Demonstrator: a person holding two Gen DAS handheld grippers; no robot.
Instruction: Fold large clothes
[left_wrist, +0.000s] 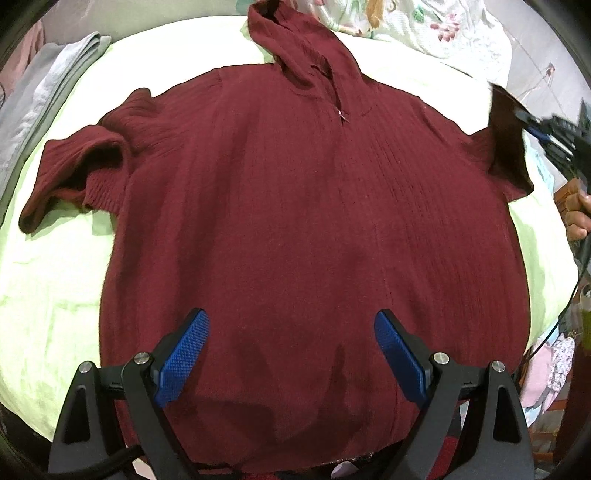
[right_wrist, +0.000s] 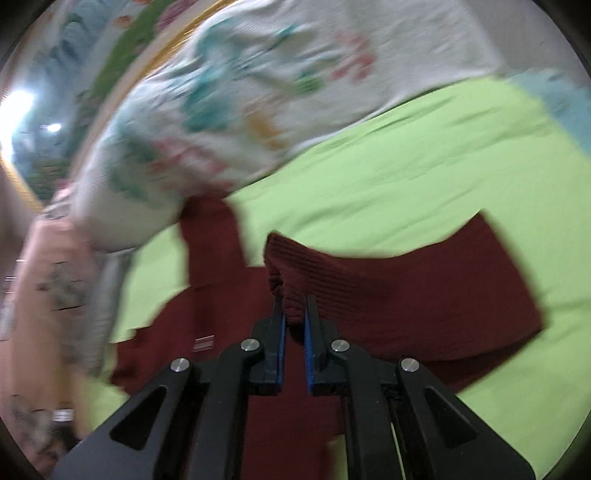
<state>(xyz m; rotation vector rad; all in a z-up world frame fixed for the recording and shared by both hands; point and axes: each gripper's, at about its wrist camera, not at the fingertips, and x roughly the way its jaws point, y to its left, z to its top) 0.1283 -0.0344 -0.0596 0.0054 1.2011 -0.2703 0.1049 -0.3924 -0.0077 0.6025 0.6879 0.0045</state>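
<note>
A dark red knitted hooded sweater (left_wrist: 295, 206) lies spread flat on a light green sheet (left_wrist: 48, 295), hood at the far end. My left gripper (left_wrist: 291, 325) is open and empty, held above the sweater's lower hem. My right gripper (right_wrist: 293, 306) is shut on the sweater's right sleeve (right_wrist: 406, 288) near its cuff and lifts it off the sheet. In the left wrist view the right gripper (left_wrist: 532, 127) shows at the far right, holding the raised sleeve (left_wrist: 506, 122). The left sleeve (left_wrist: 77, 173) lies bunched at the left.
A white patterned blanket (right_wrist: 240, 92) lies past the sweater's hood; it also shows in the left wrist view (left_wrist: 424, 26). Grey folded cloth (left_wrist: 40, 99) lies at the far left of the bed. More clothes (left_wrist: 554, 362) sit off the bed's right edge.
</note>
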